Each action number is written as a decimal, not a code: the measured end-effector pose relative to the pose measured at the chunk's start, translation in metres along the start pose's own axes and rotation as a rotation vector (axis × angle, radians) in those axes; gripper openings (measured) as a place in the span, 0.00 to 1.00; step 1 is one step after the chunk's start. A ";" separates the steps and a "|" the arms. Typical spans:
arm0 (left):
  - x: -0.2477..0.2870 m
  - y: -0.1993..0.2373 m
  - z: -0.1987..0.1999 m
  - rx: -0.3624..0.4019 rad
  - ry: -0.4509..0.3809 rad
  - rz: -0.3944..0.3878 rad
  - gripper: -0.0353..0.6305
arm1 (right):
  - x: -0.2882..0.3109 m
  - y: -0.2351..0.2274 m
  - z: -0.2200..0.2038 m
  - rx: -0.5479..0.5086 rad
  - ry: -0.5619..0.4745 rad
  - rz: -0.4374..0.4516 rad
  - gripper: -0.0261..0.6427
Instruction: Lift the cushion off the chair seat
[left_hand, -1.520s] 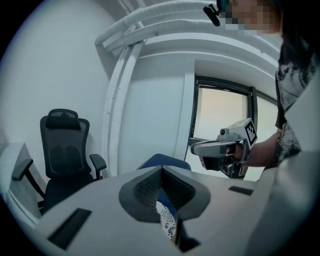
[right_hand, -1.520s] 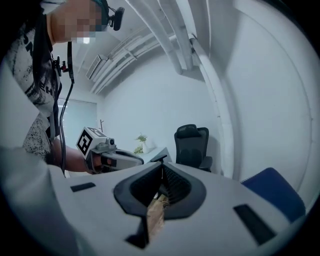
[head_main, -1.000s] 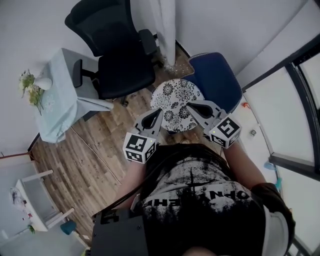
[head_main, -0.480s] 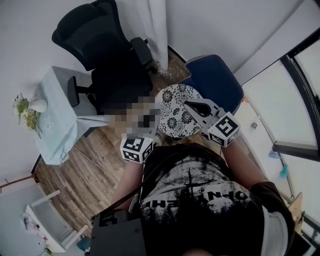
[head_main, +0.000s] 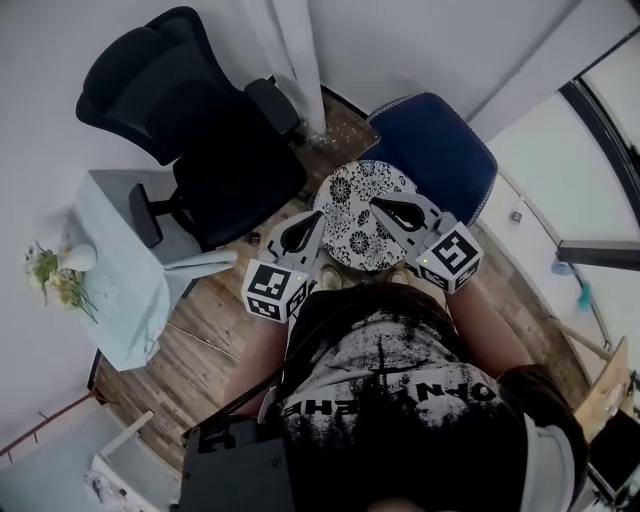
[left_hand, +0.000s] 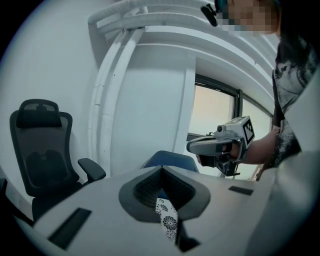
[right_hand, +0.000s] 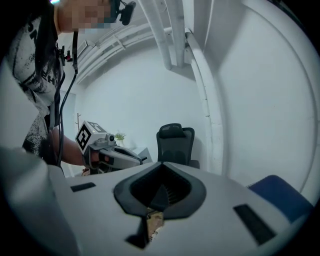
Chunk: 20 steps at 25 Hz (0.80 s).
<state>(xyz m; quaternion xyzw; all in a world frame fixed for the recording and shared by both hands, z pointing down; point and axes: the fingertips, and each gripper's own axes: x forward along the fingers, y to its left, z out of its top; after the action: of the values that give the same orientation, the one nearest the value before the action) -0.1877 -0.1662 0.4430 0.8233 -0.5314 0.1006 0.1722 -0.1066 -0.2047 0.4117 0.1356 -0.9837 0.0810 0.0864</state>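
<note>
You hold the round black-and-white flower-patterned cushion (head_main: 352, 228) between both grippers just in front of the blue padded chair (head_main: 440, 150), with your left gripper (head_main: 317, 216) clenched on its left edge and your right gripper (head_main: 377, 205) clenched on its right side.

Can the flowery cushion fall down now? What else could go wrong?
1. It might slip. The left tool and the right tool each pinch only a thin edge of the cushion, so a sudden jerk could pull it loose and drop it.
2. It might bump something. The black office chair stands close on the left and the blue chair is just beyond the cushion, so a wide swing could probably knock against one of them.
</note>
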 end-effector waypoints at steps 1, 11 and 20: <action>-0.001 0.003 -0.003 -0.003 0.004 -0.013 0.08 | 0.002 0.001 -0.002 0.009 0.002 -0.010 0.06; 0.010 0.036 -0.042 -0.085 0.099 -0.085 0.08 | 0.027 0.005 -0.027 0.063 0.041 -0.056 0.06; 0.034 0.062 -0.144 -0.221 0.287 -0.048 0.08 | 0.055 0.008 -0.073 0.113 0.116 -0.040 0.06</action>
<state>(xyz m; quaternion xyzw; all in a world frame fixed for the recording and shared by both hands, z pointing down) -0.2273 -0.1613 0.5985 0.7890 -0.4893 0.1539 0.3382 -0.1504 -0.1982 0.4925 0.1549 -0.9680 0.1424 0.1369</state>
